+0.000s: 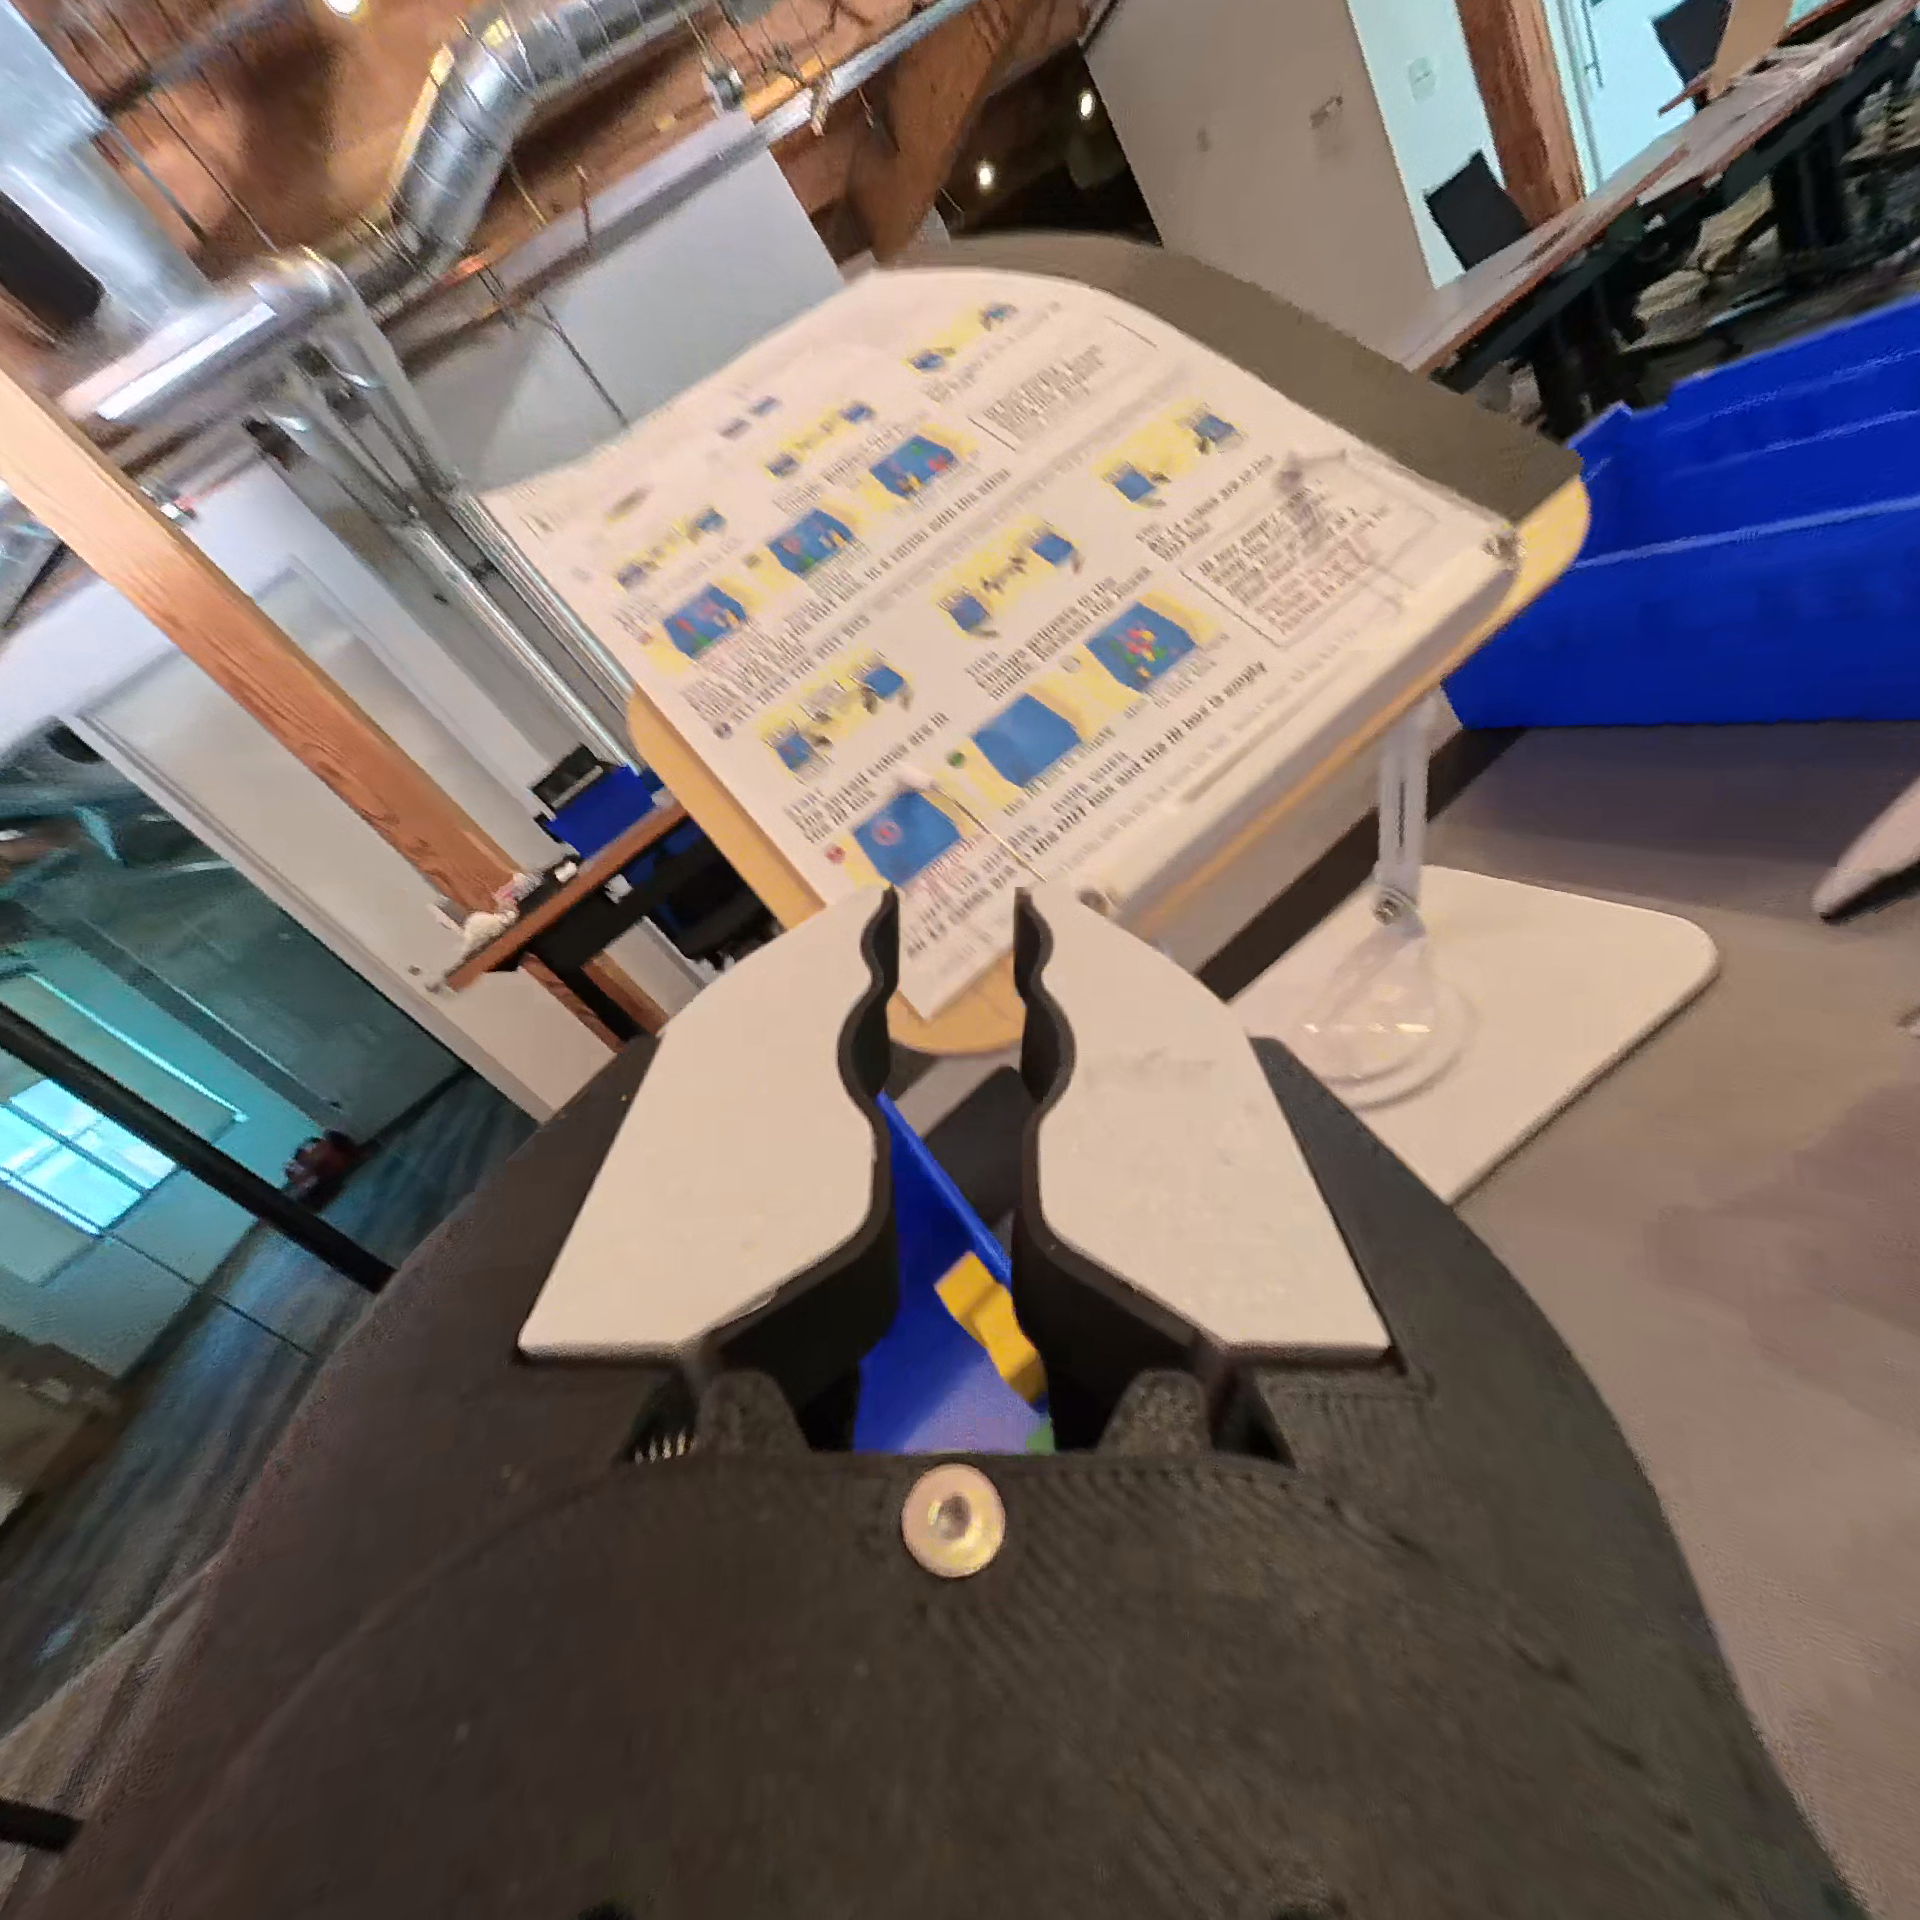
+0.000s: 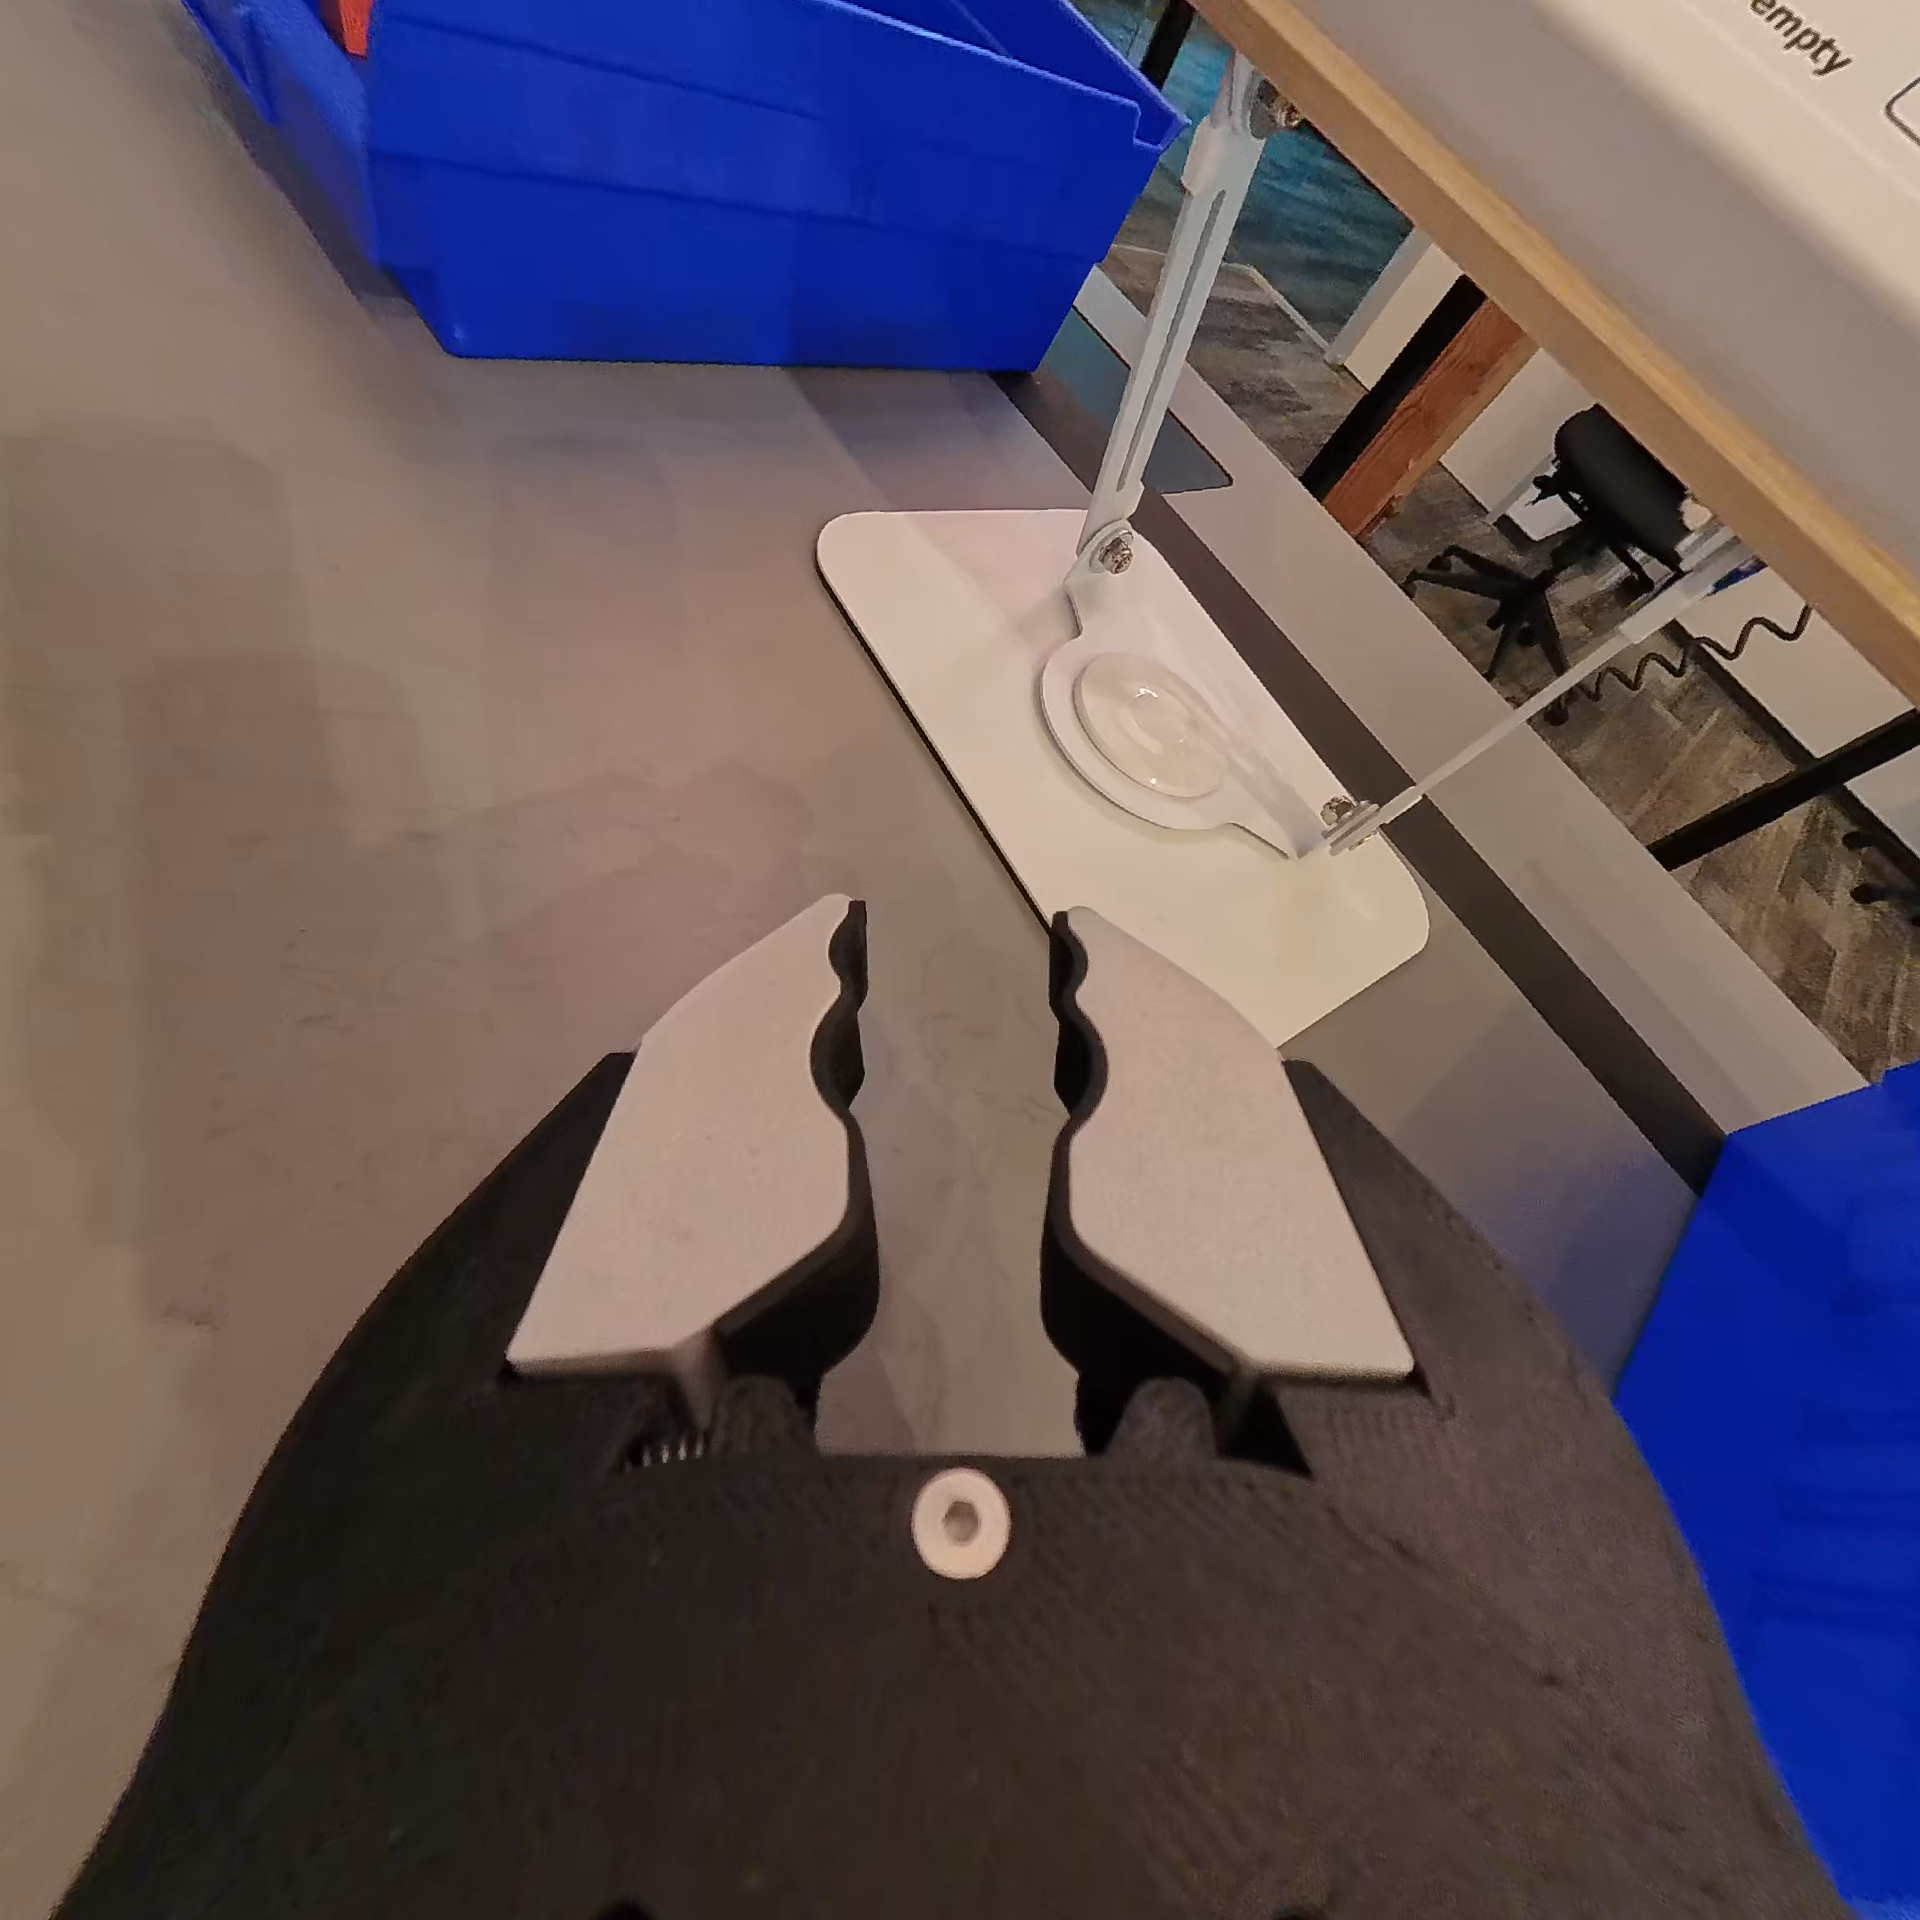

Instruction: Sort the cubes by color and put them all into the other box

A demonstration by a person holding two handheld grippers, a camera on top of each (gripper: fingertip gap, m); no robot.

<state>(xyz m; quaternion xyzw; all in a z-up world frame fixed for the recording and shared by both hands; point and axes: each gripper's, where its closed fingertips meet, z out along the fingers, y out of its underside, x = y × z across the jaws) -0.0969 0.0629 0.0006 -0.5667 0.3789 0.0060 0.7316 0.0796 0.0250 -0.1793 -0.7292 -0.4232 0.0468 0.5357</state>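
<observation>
A yellow cube (image 1: 982,1311) lay inside a blue plastic box (image 1: 914,1340), low in the frame, seen through the left gripper (image 1: 951,914)'s parted, empty fingers. The right gripper (image 2: 954,920) hung over the grey desk (image 2: 416,727), fingers apart and empty; another blue plastic bin (image 2: 727,208) sat upper left.

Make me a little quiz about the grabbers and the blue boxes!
1. True or false: the right gripper holds a cube.
2. What colour is the block seen between the left gripper fingers, inside the blue box? A red, B yellow, C white.
3. Fill in: the instruction board's white stand base rests on the grey ____.

Key: 1 false, its jaws stand apart with only table between them. 2 B. 3 table.
</observation>
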